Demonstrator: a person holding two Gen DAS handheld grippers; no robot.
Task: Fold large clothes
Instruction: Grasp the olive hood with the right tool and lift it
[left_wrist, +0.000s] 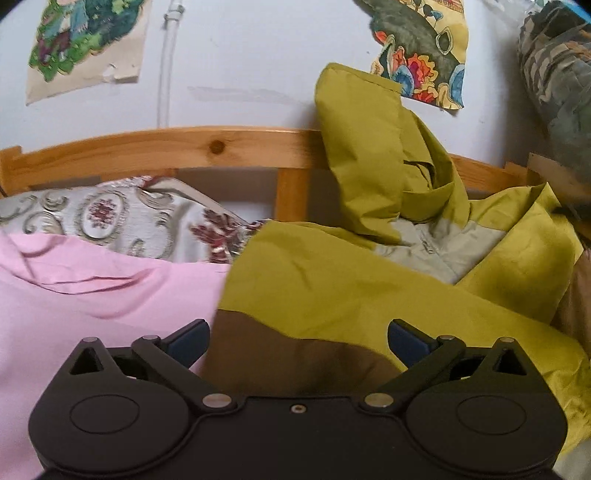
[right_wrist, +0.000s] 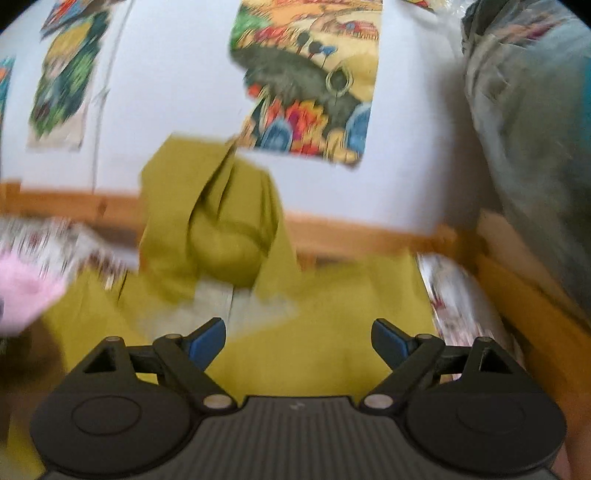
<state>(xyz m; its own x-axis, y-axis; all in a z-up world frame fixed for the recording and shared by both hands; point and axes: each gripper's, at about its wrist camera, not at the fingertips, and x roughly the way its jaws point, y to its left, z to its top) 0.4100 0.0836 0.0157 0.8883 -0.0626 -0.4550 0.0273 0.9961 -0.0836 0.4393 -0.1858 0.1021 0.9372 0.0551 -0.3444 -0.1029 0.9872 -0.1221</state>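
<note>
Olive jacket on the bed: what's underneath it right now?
The olive jacket overlaps the pink sheet and a patterned cover. Its raised part hides some of the wooden rail. What lies beneath its middle cannot be seen.

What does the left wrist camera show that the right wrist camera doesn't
Only the left wrist view shows the open left gripper, a broad stretch of pink sheet, and the knot in the wooden bed rail.

Only the right wrist view, which is blurred, shows the open right gripper, empty above the fabric, and patterned cloth at the right.

Both show the olive-green jacket with its grey panel, part of it propped against the wall, plus the colourful posters.
</note>
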